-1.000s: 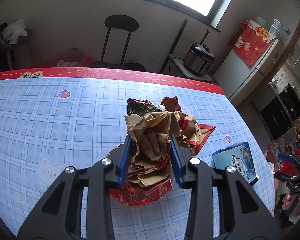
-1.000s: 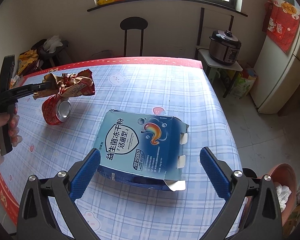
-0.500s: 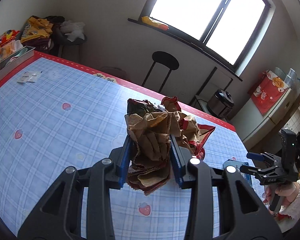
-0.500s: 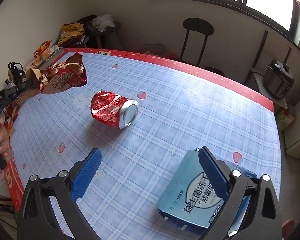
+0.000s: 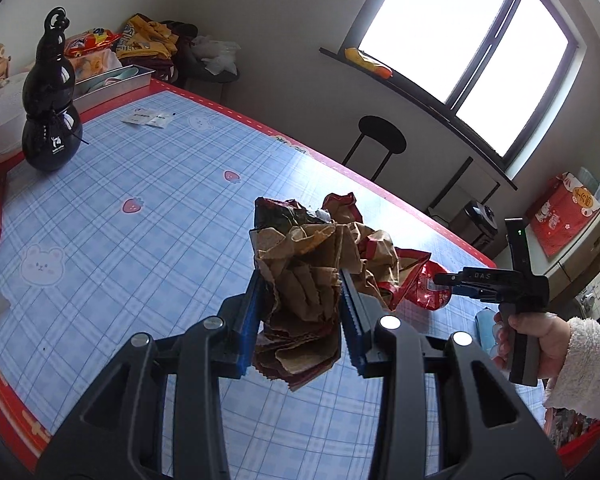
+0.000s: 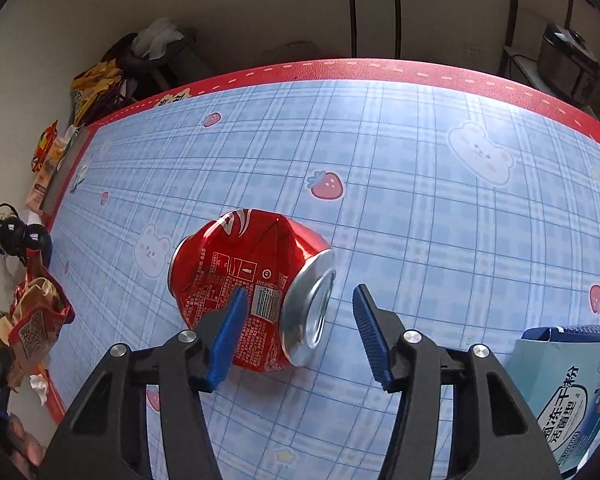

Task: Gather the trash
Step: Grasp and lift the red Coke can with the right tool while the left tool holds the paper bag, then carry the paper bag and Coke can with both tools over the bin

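The crumpled paper bag (image 5: 300,292), brown with red print, is pinched between the blue pads of the left gripper (image 5: 300,312) and hangs above the table (image 5: 140,264) (its blue checked cloth carries strawberries and bears). The right wrist view catches the same bag only small at its left edge (image 6: 36,328), showing a printed code the left view hides. The dented red soda can (image 6: 252,284) lies on its side toward the middle of the table, silver end facing the right gripper (image 6: 300,320), whose jaws stand wide, the can between them and untouched. In the left wrist view the can is only a red sliver (image 5: 428,288) behind the bag, beside the right gripper held in a hand (image 5: 532,332). A blue carton (image 6: 572,392) lies near the table's right edge. A black gourd-shaped bottle (image 5: 52,108) stands near the far left corner, beside a metal tray (image 5: 112,80).
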A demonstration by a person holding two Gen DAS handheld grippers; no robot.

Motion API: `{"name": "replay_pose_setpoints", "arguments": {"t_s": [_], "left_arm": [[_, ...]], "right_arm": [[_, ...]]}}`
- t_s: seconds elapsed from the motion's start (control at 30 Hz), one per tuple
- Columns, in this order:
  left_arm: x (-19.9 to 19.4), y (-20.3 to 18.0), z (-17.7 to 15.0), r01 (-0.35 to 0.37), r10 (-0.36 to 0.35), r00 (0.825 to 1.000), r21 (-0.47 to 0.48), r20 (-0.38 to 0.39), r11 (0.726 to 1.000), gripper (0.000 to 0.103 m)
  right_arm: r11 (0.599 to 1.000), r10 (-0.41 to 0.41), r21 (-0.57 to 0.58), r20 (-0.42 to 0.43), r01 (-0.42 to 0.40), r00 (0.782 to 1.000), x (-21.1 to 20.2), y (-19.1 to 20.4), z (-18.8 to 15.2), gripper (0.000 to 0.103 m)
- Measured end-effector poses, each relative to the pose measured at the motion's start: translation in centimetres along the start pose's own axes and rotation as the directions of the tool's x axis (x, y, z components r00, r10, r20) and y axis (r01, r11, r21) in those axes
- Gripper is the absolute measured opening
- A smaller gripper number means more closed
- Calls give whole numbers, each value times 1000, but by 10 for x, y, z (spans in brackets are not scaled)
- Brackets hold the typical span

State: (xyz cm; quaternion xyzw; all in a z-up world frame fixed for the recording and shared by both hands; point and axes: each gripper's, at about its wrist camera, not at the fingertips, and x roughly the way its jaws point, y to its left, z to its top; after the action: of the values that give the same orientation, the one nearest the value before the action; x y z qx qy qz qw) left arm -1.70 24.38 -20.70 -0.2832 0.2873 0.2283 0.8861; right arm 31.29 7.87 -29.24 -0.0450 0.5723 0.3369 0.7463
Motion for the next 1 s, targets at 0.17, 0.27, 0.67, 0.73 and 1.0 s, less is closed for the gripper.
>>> {"name": "replay_pose_setpoints", "arguments": {"t_s": [0.17, 0.27, 0.67, 0.73, 1.0], "left_arm": [[-5, 2, -13, -7, 6, 1000, -15, -15, 1000, 39], [-7, 0, -16, 0, -1, 1000, -33, -21, 999, 39], [-11, -49, -22, 68, -68, 996, 7, -61, 998, 39], [-13, -62, -21, 81, -79, 994, 35, -70, 996, 39], [-21, -125, -20, 161, -147, 983, 138, -106, 977, 39]], "right_arm": [[997, 32, 69, 10, -32, 999, -4, -1, -8, 18], [1000, 2, 10, 40, -3, 999, -17, 1, -19, 17], [998, -1, -62, 137, 10, 991, -90, -29, -85, 17], [999, 5, -54, 168, 4, 986, -108, -37, -96, 17], [999, 33, -43, 303, -22, 952, -192, -93, -146, 17]]}}
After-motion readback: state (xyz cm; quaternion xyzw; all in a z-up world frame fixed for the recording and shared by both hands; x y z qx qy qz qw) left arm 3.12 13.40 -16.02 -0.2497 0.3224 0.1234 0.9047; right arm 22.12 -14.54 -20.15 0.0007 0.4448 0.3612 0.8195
